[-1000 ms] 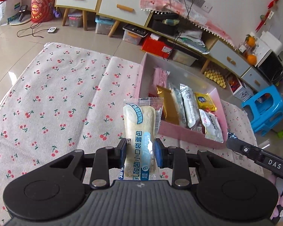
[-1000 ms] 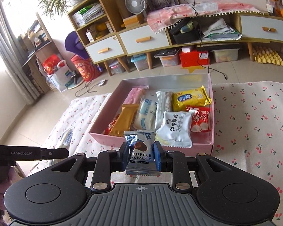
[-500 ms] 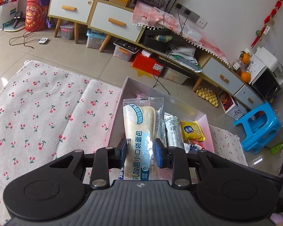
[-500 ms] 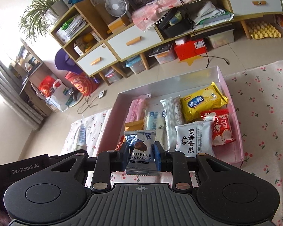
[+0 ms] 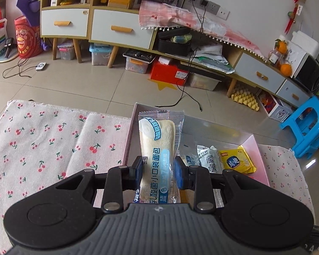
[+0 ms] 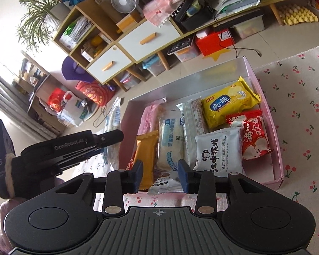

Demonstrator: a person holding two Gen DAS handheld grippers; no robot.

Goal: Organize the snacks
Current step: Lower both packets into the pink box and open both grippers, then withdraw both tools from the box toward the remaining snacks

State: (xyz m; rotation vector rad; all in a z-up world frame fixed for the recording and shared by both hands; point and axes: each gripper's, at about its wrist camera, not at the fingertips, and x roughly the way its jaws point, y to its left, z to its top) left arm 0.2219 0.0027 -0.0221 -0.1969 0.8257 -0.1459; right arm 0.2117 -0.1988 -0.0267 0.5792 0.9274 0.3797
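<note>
Blue stool (image 5: pixel 308 125) stands near white-drawered cabinets (image 5: pixel 95 25), fan (image 6: pixel 123 1) above.

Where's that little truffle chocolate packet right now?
In the right wrist view, the chocolate packet lies at the near edge of the pink box, below the right gripper, whose jaws have just opened off it.

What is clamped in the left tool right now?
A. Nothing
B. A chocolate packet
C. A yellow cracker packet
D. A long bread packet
D: the left tool presses its pads on a long bread packet, standing upright over the pink box.
</note>
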